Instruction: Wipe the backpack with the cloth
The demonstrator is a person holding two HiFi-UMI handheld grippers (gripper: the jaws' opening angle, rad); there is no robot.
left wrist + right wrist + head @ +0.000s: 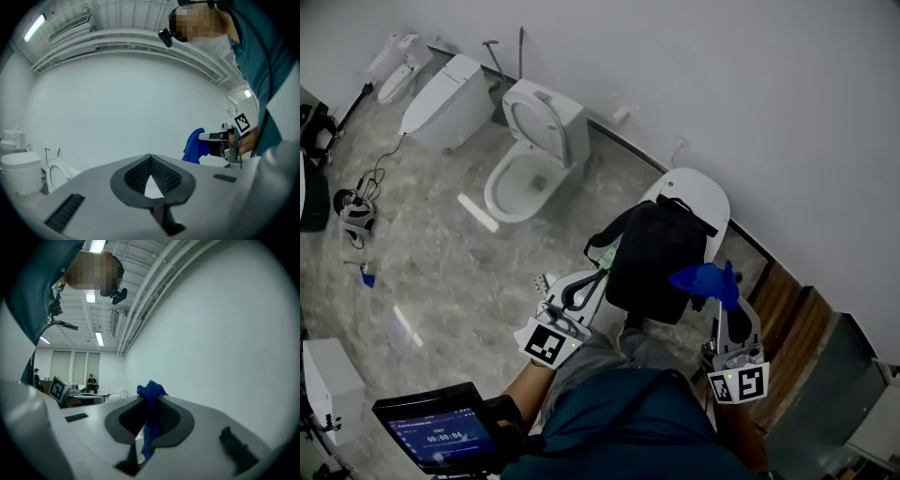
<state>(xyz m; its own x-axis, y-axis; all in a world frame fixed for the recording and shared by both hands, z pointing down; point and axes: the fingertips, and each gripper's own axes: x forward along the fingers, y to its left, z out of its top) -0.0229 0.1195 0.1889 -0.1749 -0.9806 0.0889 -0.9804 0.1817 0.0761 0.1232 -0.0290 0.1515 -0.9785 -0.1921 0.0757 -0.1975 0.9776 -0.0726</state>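
On the white toilet sits the black backpack, and with the fingers of the right gripper pinched on the blue cloth and those of the left gripper closed and empty, slow flat rubs would probably clean best.

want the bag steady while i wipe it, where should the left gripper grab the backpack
Probably the shoulder strap looping out from the backpack's left edge in the head view. It is a thin band standing clear of the bulky body, so the jaws should fit around it. Come from that side, where the empty left gripper is nearest.
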